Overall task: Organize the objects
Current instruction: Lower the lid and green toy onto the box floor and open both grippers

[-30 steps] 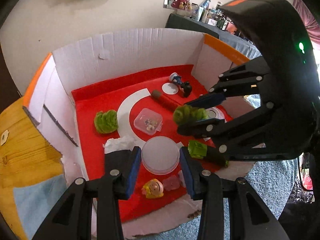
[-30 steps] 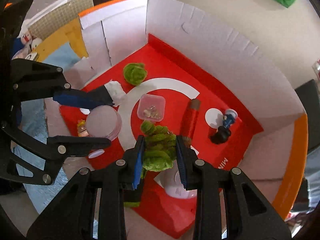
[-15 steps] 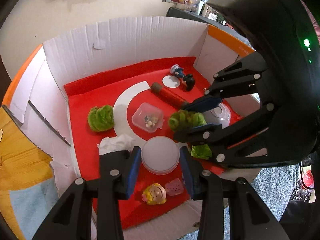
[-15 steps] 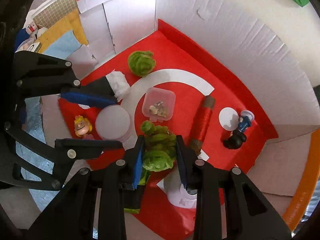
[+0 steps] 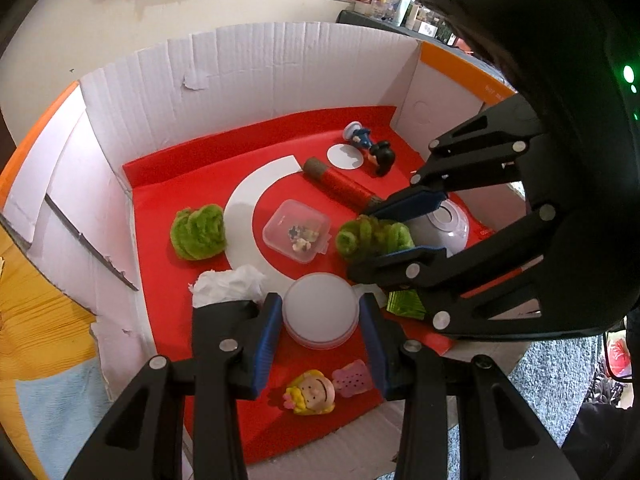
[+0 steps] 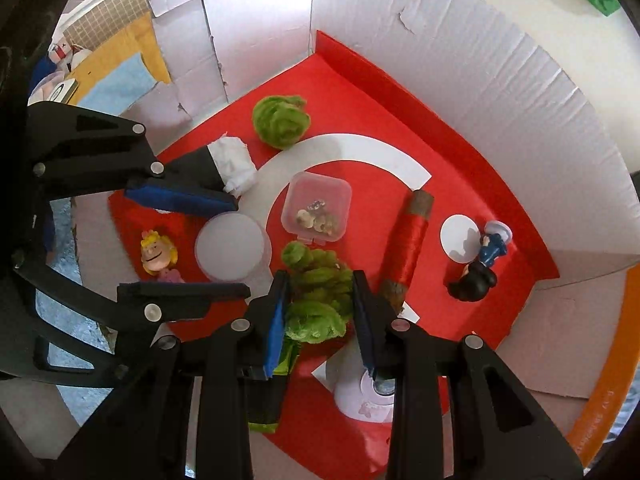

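Gripping a bundle of fuzzy green pipe cleaners, the right tongs hang clamped on it over the red floor of a white cardboard box, while the left tongs sit with their blue pads against the sides of a round frosted lid; whether they press it or only flank it cannot be told. Nearest the left wrist camera, a small yellow-haired figurine lies on the red lining beside a pink piece. Just past the left pad, a crumpled white tissue rests near the box's side wall. Beyond the lid, a clear square container holding small bits sits inside a white arc printed on the lining, with a second green pipe-cleaner bundle to its left. A white dome-shaped object shows behind the right tongs. Farther back, a spool of red thread lies on its side, and a small figurine in blue lies next to a white disc near the far corner.
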`<state>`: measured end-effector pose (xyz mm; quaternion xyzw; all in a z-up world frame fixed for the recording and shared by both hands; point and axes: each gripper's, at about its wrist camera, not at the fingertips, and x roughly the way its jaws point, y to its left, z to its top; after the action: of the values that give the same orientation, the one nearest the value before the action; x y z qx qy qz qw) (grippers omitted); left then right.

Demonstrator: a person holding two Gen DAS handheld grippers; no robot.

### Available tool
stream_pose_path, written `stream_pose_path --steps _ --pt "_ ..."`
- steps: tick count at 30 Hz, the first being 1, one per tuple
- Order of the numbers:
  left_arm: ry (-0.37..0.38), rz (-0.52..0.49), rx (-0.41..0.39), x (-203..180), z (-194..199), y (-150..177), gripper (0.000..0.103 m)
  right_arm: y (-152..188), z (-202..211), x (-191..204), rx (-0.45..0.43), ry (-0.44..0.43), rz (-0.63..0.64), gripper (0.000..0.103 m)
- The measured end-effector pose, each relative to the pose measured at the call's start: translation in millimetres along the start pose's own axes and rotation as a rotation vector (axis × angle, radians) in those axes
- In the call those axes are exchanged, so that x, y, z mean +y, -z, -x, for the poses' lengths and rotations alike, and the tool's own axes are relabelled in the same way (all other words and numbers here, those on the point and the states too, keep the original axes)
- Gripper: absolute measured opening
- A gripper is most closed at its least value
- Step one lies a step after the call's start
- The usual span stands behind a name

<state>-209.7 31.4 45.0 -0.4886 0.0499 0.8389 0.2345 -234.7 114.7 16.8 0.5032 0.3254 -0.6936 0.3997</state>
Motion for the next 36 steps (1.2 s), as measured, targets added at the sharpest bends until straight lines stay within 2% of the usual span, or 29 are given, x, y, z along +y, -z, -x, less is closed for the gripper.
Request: stream_pose_path --steps 6,7,8,11,25,30,36 --pt "0.001 0.002 0.000 0.9 1.0 0.6 0.042 3.5 -0.2 2.3 -0.003 0.003 0.008 0.031" --pt "0.001 0.002 0.000 1.0 1.2 0.8 0.042 3.9 0.3 2.2 -0.004 0.005 0.008 0.036" --pt "-0.009 0.000 0.001 1.2 1.4 1.2 0.042 4.2 0.7 2.3 -0.006 0.008 0.008 0.047" --pt "0.001 0.006 0.001 2.7 2.1 1.4 0.043 6.0 3.0 -0.3 -0.016 0.017 0.002 0.054" --pt "0.004 0.003 -0.004 3.9 5.1 3.3 0.044 10.3 8.1 -0.5 -0.017 0.012 0.000 0.054" --pt "0.002 0.007 -0.009 6.9 8.6 4.1 0.048 12.5 7.3 6.5 -0.020 0.010 -0.002 0.054" --pt "0.000 0.007 -0.021 2.4 16.0 4.7 0.049 14.7 12.3 8.0 -0.027 0.009 -0.007 0.054"
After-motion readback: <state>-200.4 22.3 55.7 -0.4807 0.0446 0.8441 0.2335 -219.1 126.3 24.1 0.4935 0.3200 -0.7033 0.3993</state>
